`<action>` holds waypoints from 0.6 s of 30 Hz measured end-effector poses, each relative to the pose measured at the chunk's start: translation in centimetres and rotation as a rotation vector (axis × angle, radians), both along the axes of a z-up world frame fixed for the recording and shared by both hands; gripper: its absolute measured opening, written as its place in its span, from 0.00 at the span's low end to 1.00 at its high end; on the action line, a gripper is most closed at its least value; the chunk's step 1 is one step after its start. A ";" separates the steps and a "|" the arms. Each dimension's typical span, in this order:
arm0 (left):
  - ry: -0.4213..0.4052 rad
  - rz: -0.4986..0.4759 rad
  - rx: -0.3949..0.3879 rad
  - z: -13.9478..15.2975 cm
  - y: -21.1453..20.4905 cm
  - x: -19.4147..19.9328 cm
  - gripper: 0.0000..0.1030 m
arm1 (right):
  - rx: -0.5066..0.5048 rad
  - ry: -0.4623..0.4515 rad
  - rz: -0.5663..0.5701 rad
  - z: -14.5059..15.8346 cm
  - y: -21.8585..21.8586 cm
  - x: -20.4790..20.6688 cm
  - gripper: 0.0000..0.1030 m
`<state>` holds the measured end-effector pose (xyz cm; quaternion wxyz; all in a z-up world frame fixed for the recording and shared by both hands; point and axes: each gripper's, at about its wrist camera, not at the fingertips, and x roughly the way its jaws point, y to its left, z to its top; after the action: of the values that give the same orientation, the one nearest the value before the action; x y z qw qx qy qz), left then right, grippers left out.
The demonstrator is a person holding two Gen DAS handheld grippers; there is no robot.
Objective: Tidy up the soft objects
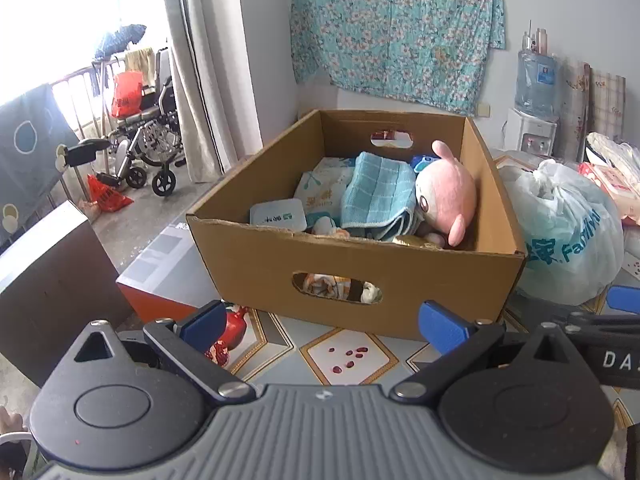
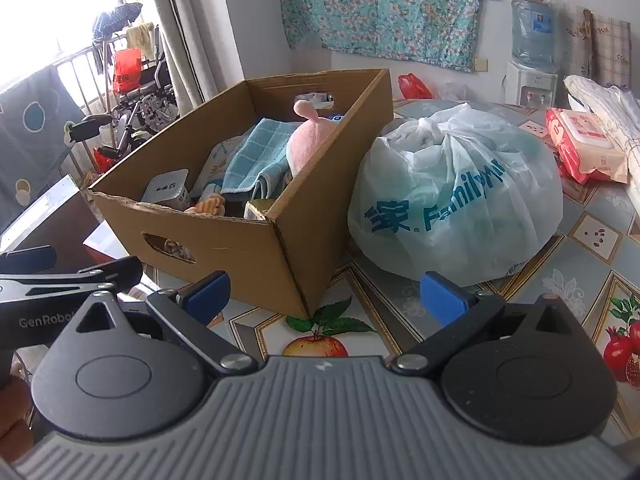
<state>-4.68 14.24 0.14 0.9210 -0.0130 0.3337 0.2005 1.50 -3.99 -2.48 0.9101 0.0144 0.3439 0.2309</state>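
Note:
A brown cardboard box (image 1: 360, 276) stands on the table in front of me; it also shows in the right wrist view (image 2: 248, 248). In it lie a pink plush toy (image 1: 446, 196), a folded blue checked towel (image 1: 380, 196), tissue packs (image 1: 320, 184) and a small white pack (image 1: 278, 213). The plush (image 2: 310, 140) and towel (image 2: 260, 156) show in the right wrist view too. My left gripper (image 1: 324, 326) is open and empty, just before the box's near wall. My right gripper (image 2: 324, 294) is open and empty, near the box's front corner.
A tied white plastic bag (image 2: 456, 200) sits right of the box, touching it. A red wet-wipe pack (image 2: 584, 148) and folded cloth (image 2: 608, 108) lie at the far right. A water dispenser (image 2: 532, 52) stands behind. A wheelchair (image 1: 148, 140) stands on the balcony at left.

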 end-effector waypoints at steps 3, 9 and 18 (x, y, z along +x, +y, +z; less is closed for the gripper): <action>0.006 0.003 -0.003 -0.1 0.1 0.1 1.00 | -0.004 -0.008 0.006 0.1 0.1 0.1 0.99; 0.015 0.012 -0.003 -0.3 0.4 0.3 1.00 | -0.019 0.002 0.016 -0.2 0.6 0.4 0.99; 0.016 0.008 -0.017 -0.3 0.6 0.4 1.00 | -0.027 0.000 0.016 -0.1 0.8 0.8 0.99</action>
<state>-4.25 14.84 -0.18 0.9174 -0.0207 0.3426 0.2015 2.29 -3.19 -2.53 0.9082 -0.0007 0.3473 0.2336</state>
